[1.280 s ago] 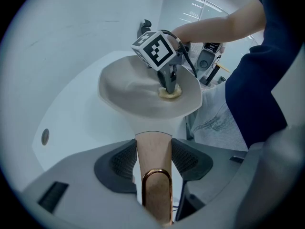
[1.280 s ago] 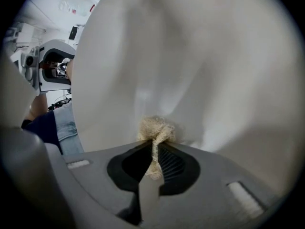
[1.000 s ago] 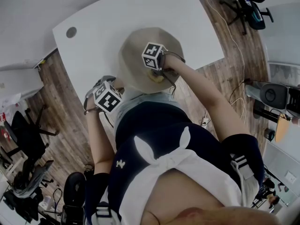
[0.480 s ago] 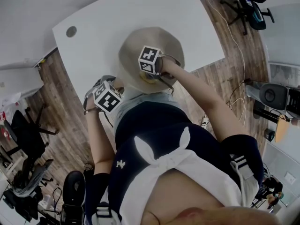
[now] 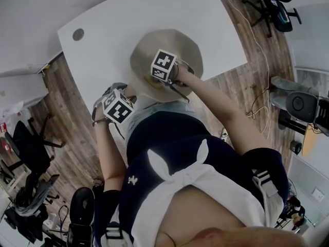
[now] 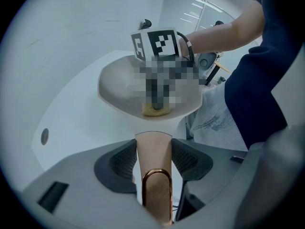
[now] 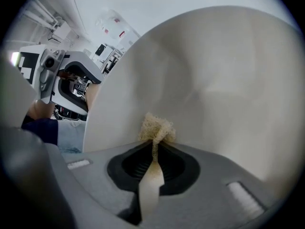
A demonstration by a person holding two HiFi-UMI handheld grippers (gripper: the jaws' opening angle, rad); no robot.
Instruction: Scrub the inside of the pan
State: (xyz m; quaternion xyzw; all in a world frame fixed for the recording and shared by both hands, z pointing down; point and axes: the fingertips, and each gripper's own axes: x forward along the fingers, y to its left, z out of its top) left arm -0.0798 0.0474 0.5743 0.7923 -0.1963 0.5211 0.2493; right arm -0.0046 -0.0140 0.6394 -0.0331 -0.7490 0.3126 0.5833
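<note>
Scrubbing the pan (image 5: 146,48) on the white surface (image 5: 128,19), I had my right tool (image 7: 155,144) clamped tight on a yellow sponge (image 7: 156,127). Its crumpled tuft pressed against the pan's pale inside, on the side nearest the handle (image 6: 153,149). My left tool (image 6: 153,151) gripped that beige handle just above its copper-coloured loop (image 6: 156,194), both pads flat against its sides, holding the pan in place.

The job looked mid-stroke to me. To do it well, I judged the left tool's grip on the handle had to be firm enough that the pan neither slid nor tipped under the push. Only a small tuft of sponge stood clear of the right tool's tips. I reckoned the angle had to stay steep enough that the sponge, not the hard tips, met the coating. Overlapping circles from this near wall out to the far rim seemed the surest way to cover the whole bowl.

The pan held nothing but the sponge and the tip of the right tool. I could see no water, suds or food residue on its smooth inside.
</note>
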